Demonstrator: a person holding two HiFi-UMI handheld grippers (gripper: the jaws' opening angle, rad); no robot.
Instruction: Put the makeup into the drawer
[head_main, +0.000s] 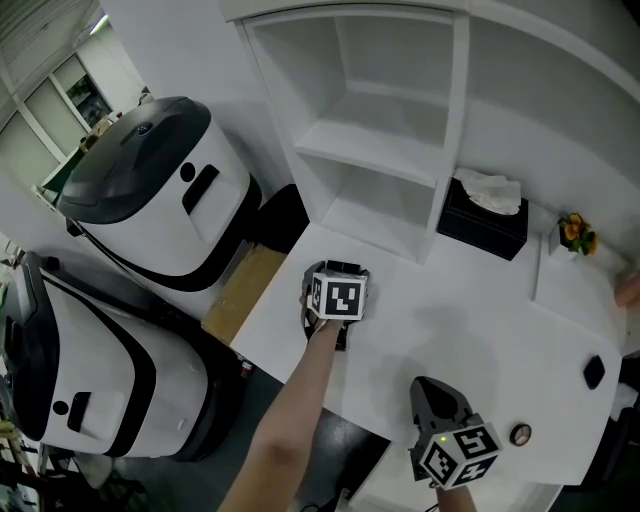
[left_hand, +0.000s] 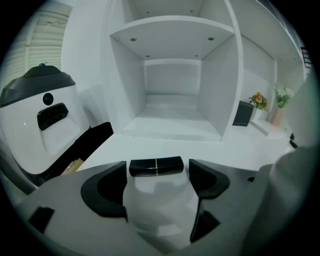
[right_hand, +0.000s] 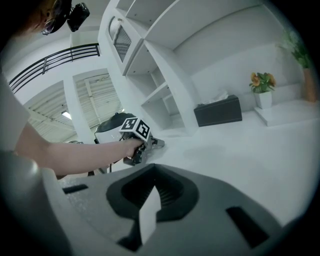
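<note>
Left gripper (left_hand: 157, 171): we hold its jaws spread as wide as they go, low over the white table (head_main: 450, 330). They clamp nothing.
Makeup tube (left_hand: 156, 166): this black tube with a thin gold band lies crosswise on the table at the left jaw tips, filling most of the gap between them. Neither pad presses on it.
Right gripper (right_hand: 151, 175): we hold its jaws closed tip to tip with nothing between them. It sits nearer to us than the left gripper, off to that gripper's right.
Shelf unit (left_hand: 172, 100): its open white compartments stand straight ahead of the left gripper, beyond the tube.
Tissue box (head_main: 483, 215): this black box stands ahead and to the right of the left gripper.
Flowers (head_main: 577, 233): they stand further right, past the box.
</note>
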